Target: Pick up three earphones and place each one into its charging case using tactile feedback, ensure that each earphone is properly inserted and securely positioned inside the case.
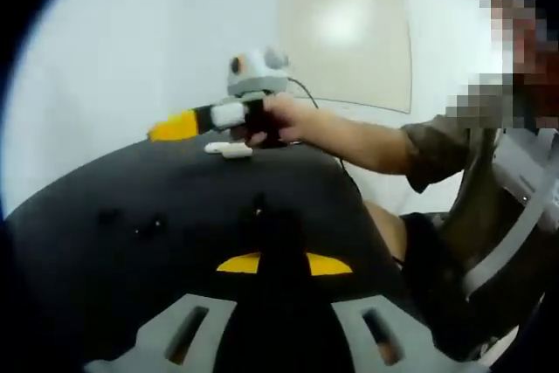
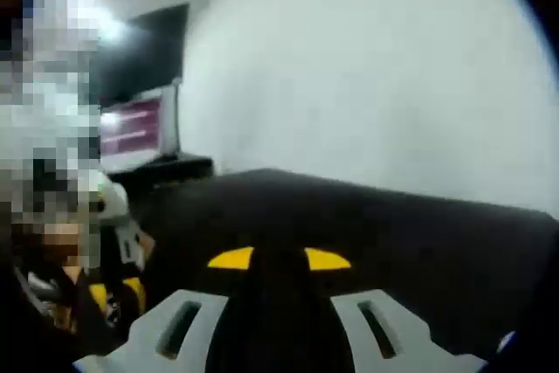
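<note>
In the left gripper view a small white piece (image 1: 229,149), a charging case or an earphone, lies on the black table (image 1: 131,181) near its far edge. Just above it a hand (image 1: 293,120) holds my right gripper (image 1: 175,127), whose yellow tip points left and looks shut. A few small dark items (image 1: 153,226) lie on the tabletop nearer to me; they are too blurred to identify. My left gripper (image 1: 284,251) hovers over the near side, its yellow-marked jaws together with nothing seen between them. My right gripper (image 2: 279,255) shows the same in its own view.
A person sits at the right, sleeve (image 1: 437,146) reaching over the table. A pale board (image 1: 349,32) hangs on the white wall. A lit monitor (image 2: 131,128) stands behind the table's far left in the right gripper view, and the left gripper (image 2: 122,242) shows at its lower left.
</note>
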The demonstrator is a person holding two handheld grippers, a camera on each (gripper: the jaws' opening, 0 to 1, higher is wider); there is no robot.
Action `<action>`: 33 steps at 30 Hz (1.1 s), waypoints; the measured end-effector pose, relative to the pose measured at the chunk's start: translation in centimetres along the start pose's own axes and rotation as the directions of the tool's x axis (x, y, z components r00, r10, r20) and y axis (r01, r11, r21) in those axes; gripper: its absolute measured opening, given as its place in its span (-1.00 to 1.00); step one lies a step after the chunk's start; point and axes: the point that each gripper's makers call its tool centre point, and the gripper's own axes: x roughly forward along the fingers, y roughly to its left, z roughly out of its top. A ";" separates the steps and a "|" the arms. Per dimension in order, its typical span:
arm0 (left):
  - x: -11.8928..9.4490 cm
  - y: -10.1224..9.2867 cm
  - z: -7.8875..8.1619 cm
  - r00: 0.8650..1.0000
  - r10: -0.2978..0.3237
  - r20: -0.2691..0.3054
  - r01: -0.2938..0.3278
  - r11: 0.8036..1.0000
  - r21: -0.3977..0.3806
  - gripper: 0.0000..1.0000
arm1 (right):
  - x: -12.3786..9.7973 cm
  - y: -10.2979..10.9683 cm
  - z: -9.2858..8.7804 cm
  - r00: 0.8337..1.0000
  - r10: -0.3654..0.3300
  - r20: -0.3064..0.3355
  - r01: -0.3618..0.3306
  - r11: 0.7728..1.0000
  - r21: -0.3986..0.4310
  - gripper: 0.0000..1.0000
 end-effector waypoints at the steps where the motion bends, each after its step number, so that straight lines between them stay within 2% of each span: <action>1: 0.0 0.0 0.0 1.000 0.000 0.000 0.000 1.000 0.002 -0.72 | 0.4 0.8 -0.8 0.999 0.020 -0.040 -0.021 1.000 -0.020 -0.59; 2: 0.0 -0.1 0.0 1.000 0.001 0.000 -0.001 1.000 0.005 -0.72 | 0.6 1.9 -2.0 0.997 0.038 -0.074 -0.040 0.999 -0.028 -0.59; 4: 0.0 -0.2 0.0 1.000 0.005 0.000 -0.005 1.000 0.019 -0.71 | 0.3 3.0 -3.9 0.995 0.018 -0.098 -0.021 0.999 -0.030 -0.59; 6: 0.1 -0.2 0.0 1.000 0.008 0.000 -0.008 0.999 0.036 -0.71 | 0.0 4.0 -5.4 0.996 0.011 -0.088 -0.015 0.999 -0.044 -0.59; 7: 0.1 -0.1 0.0 1.000 0.009 -0.001 -0.009 0.999 0.039 -0.71 | -0.1 4.2 -6.3 0.992 0.013 -0.127 -0.017 1.000 -0.024 -0.59; 9: 0.2 -0.2 0.0 1.000 0.005 -0.002 -0.005 0.999 0.034 -0.71 | 0.3 4.4 -6.6 0.991 -0.004 -0.133 0.000 1.000 -0.030 -0.59; 10: 0.3 -0.4 0.0 1.000 0.005 -0.002 -0.005 0.999 0.033 -0.71 | 0.6 3.7 -6.6 0.988 -0.053 -0.145 0.047 0.998 -0.046 -0.59; 12: 0.4 -0.5 0.0 1.000 0.007 -0.002 -0.007 0.999 0.036 -0.71 | 1.1 2.9 -6.5 0.983 -0.104 -0.152 0.091 0.992 -0.086 -0.59; 16: 0.5 -0.7 0.0 1.000 0.012 -0.003 -0.012 0.999 0.047 -0.71 | 2.4 3.2 -6.7 0.987 -0.074 -0.145 0.067 0.996 -0.050 -0.61; 17: 0.5 -0.7 0.0 1.000 0.015 -0.004 -0.015 0.998 0.053 -0.71 | 2.4 3.2 -6.6 0.989 -0.078 -0.128 0.071 0.996 -0.055 -0.71; 22: 0.4 -0.4 0.1 1.000 0.023 -0.004 -0.022 0.998 0.054 -0.71 | 1.4 3.3 -6.3 0.990 -0.071 -0.121 0.063 0.996 -0.063 -0.72; 27: 0.4 -0.4 0.1 1.000 0.023 -0.004 -0.023 0.999 0.048 -0.71 | -1.1 4.8 -4.4 0.997 0.019 -0.075 -0.023 0.998 -0.054 -0.72; 28: 0.4 -0.4 0.1 1.000 0.023 -0.005 -0.022 0.999 0.047 -0.71 | -1.7 5.1 -4.3 0.996 0.044 -0.081 -0.047 0.998 -0.042 -0.72; 31: 0.4 -0.4 0.0 1.000 0.024 -0.007 -0.023 0.999 0.048 -0.72 | -3.5 6.4 -3.0 0.991 0.129 -0.041 -0.127 0.991 0.032 -0.72; 33: 0.3 -0.4 0.0 1.000 0.025 -0.007 -0.024 0.998 0.049 -0.72 | -4.5 6.7 -2.3 0.989 0.144 -0.033 -0.142 0.989 0.039 -0.72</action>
